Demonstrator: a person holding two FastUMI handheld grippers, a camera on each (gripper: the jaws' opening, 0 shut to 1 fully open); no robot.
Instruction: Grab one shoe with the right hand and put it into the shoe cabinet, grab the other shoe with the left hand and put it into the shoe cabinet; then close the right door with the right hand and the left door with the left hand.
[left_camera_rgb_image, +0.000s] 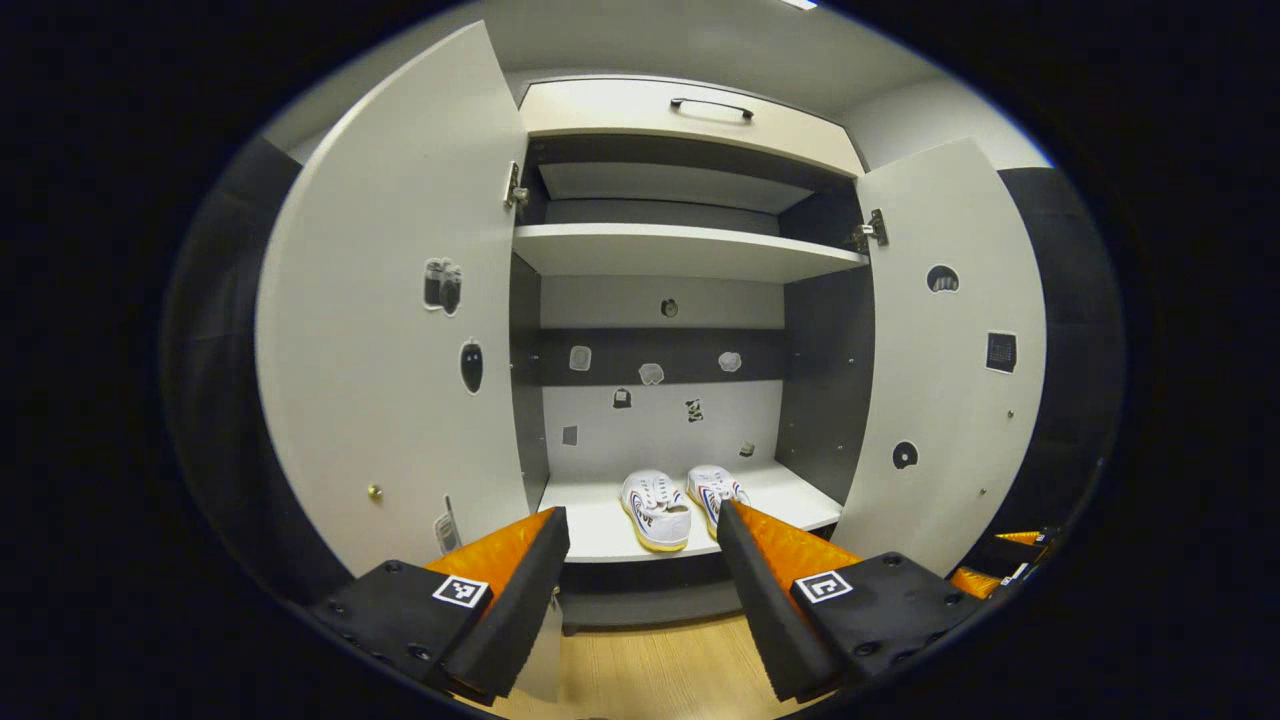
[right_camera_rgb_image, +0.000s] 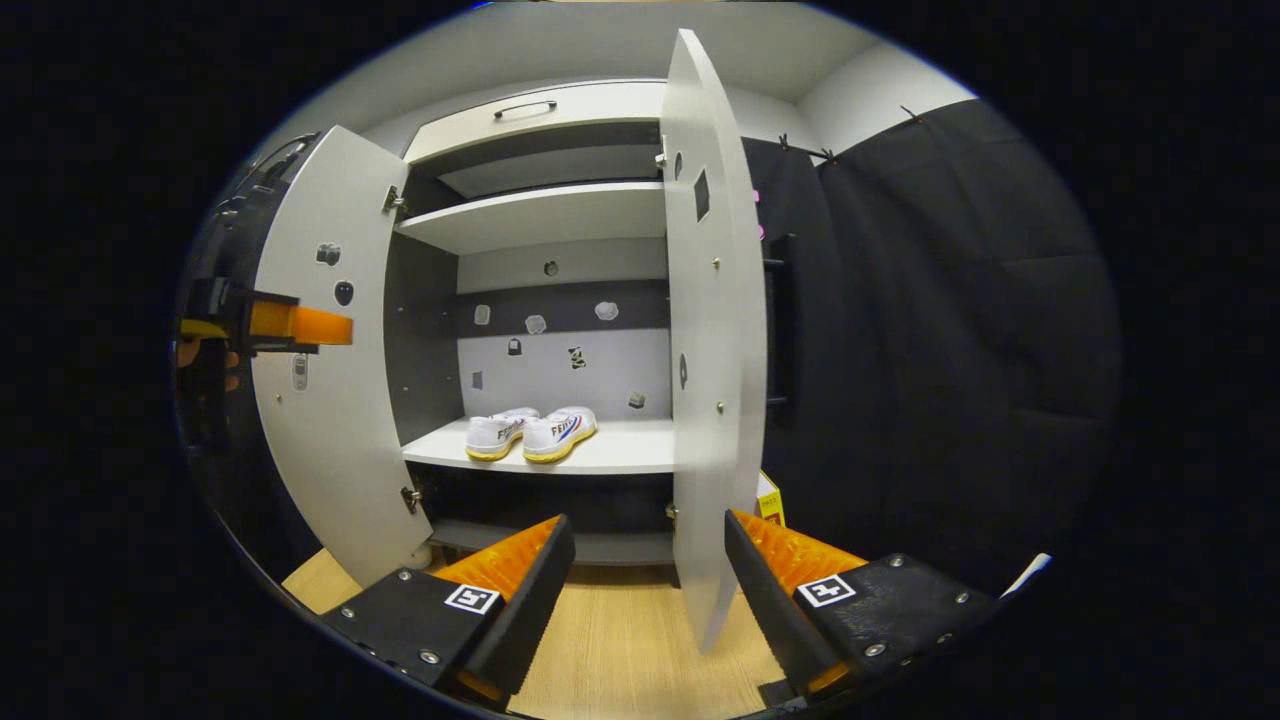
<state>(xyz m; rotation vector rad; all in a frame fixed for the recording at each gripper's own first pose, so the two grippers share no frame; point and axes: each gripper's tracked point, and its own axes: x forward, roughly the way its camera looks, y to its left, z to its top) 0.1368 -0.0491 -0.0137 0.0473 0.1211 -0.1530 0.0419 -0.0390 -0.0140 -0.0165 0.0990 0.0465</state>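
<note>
A: Both white canvas shoes (right_camera_rgb_image: 530, 432) sit side by side on the lower shelf of the grey two-door shoe cabinet (left_camera_rgb_image: 690, 250). Left gripper (left_camera_rgb_image: 640, 560) and right gripper (right_camera_rgb_image: 645, 565): jaws apart, empty.

B: Risk?

A: The right door (right_camera_rgb_image: 710, 330) stands edge-on between the right fingers; a glancing push may slip. The left door (left_camera_rgb_image: 390, 330) stands wide open. A yellow box (right_camera_rgb_image: 768, 497) sits behind the right door.

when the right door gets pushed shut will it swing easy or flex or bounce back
The right door is a thin flat panel on hinges, so it probably swings freely and stays stiff. No catch is visible, so it may rebound. The right gripper is open beside its edge.
</note>
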